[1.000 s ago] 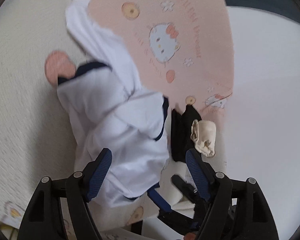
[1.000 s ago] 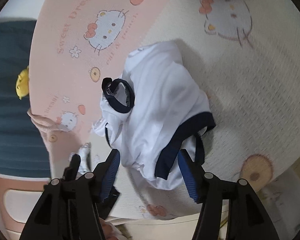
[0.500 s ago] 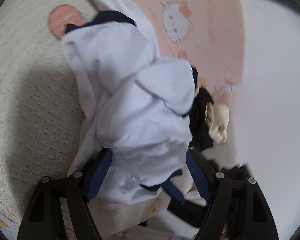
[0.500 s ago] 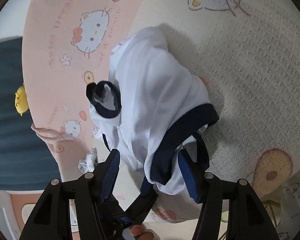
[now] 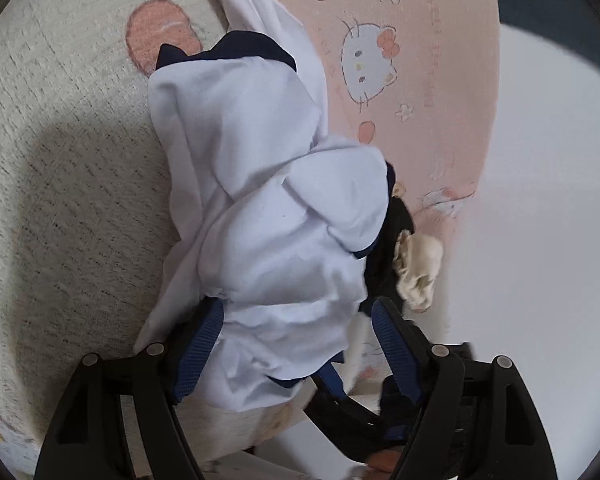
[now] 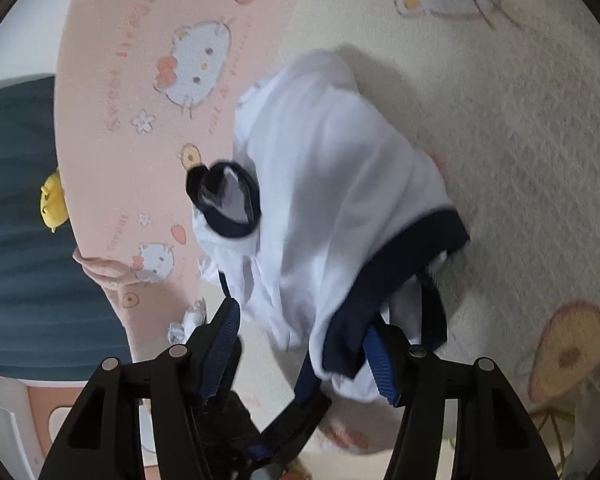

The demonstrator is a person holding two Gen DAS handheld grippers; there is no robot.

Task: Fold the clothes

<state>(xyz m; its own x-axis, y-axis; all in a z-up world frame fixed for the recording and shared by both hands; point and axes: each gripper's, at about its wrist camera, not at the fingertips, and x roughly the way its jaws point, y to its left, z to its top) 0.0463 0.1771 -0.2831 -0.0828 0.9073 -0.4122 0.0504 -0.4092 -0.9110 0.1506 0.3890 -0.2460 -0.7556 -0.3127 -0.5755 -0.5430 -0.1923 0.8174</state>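
Shirt (image 5: 268,240) is lying crumpled near the blanket's (image 5: 60,160) pink edge; the left gripper (image 5: 296,344) is straddling it wide, and the right gripper (image 6: 300,344), narrowing, is bracketing its navy hem for spreading.

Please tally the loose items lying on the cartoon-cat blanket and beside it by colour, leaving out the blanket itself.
White with navy trim: 1, the crumpled garment
Black: 1, the dark cloth
Cream: 1, the bunched cloth
Yellow: 1, the small plush toy
Total: 4
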